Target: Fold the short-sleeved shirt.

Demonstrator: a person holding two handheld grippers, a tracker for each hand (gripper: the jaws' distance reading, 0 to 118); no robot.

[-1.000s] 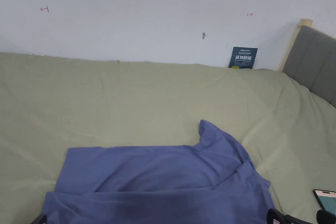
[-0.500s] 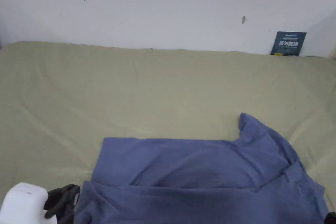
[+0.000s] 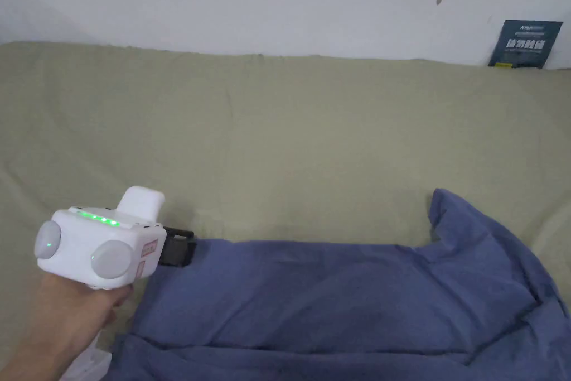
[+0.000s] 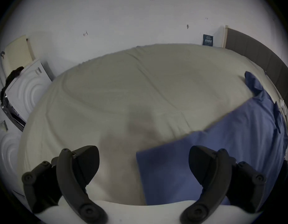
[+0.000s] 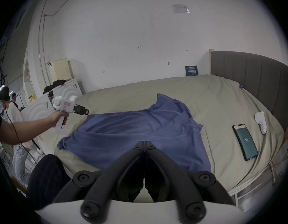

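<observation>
Our left gripper (image 4: 144, 167), jaws spread wide and empty, hovers over the far left corner of the blue shirt (image 3: 346, 293), apparently lined up to pinch that corner for a fold. Our right gripper (image 5: 144, 146), jaws pressed together on nothing, waits above the shirt's near edge. The shirt lies loosely spread on the green bedsheet (image 3: 290, 131), one sleeve rumpled upward at right. A phone (image 5: 244, 141) rests well apart, beside the headboard (image 5: 259, 75).
</observation>
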